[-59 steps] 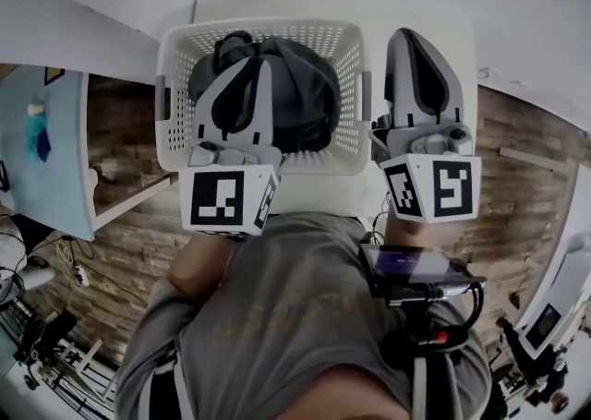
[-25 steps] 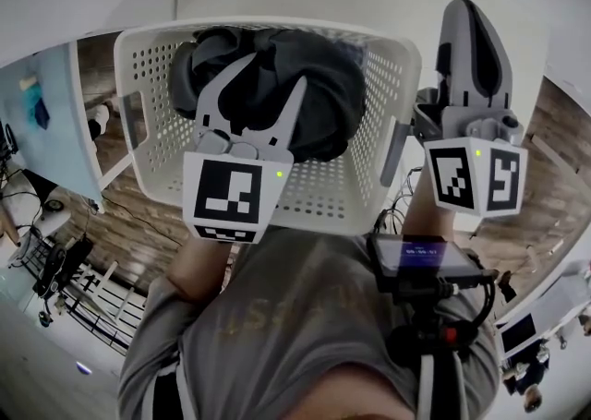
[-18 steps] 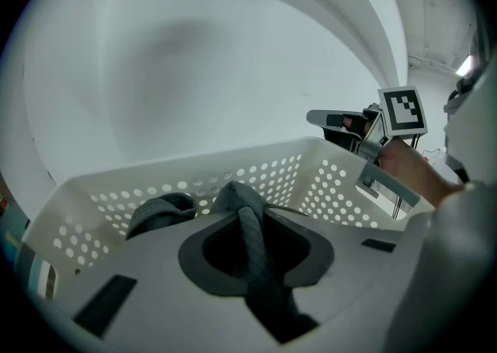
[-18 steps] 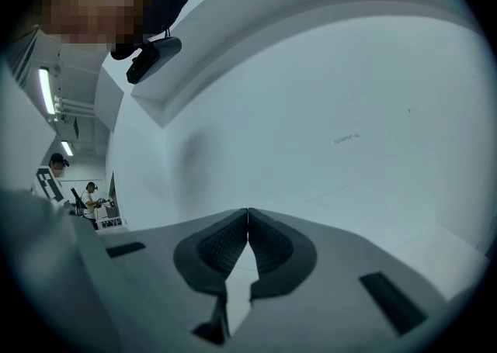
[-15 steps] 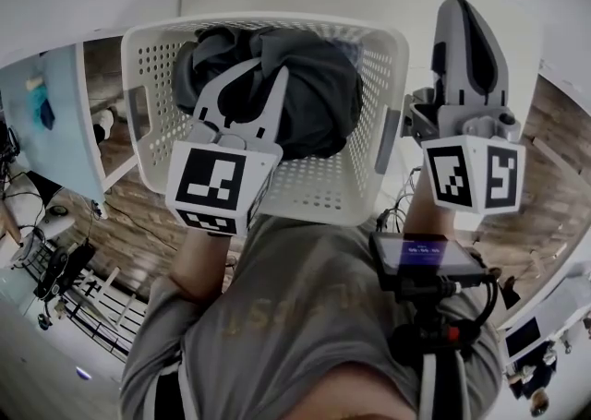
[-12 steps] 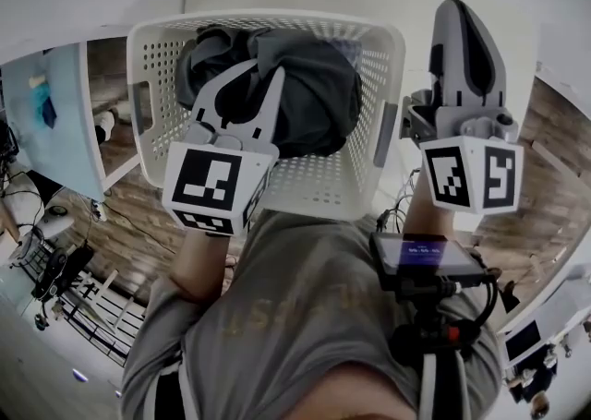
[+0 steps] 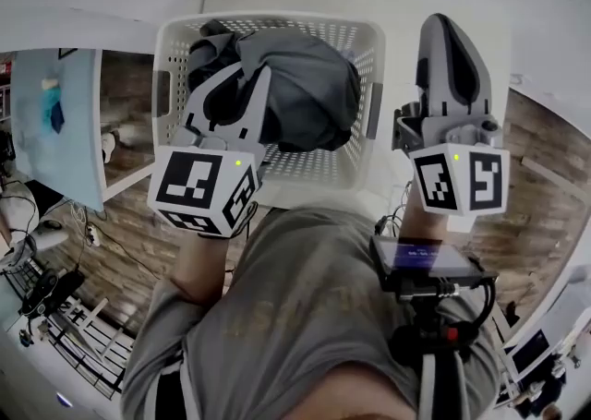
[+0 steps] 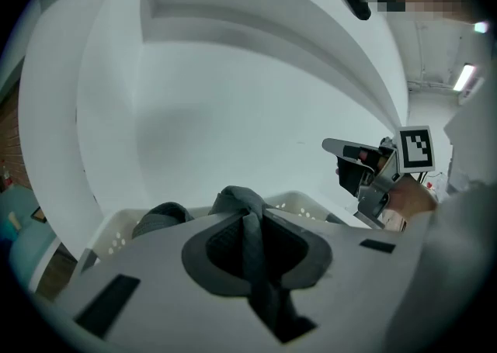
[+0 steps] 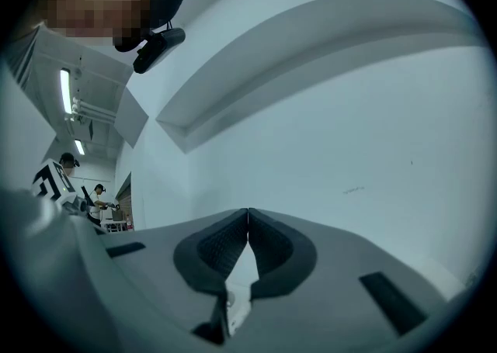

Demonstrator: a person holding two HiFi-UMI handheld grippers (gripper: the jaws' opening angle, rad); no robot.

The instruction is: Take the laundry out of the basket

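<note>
Left tool [image 7: 242,86], its jaws having just been closing, clamps a fold of the dark grey laundry [image 7: 309,86], which lies heaped in the white perforated basket [image 7: 171,49]. Right tool [image 7: 443,35], jaws together and empty, hovers beside the basket's right wall. Beyond lies a white surface [image 7: 397,3].

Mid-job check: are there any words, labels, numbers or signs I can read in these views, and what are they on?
No text can be read.
Shirt: faint chest print, too blurred to read.
Chest screen: lit, lettering too small to read.
Left cube and right cube: black-and-white square markers only, no letters.
Basket and laundry: no print visible.
</note>
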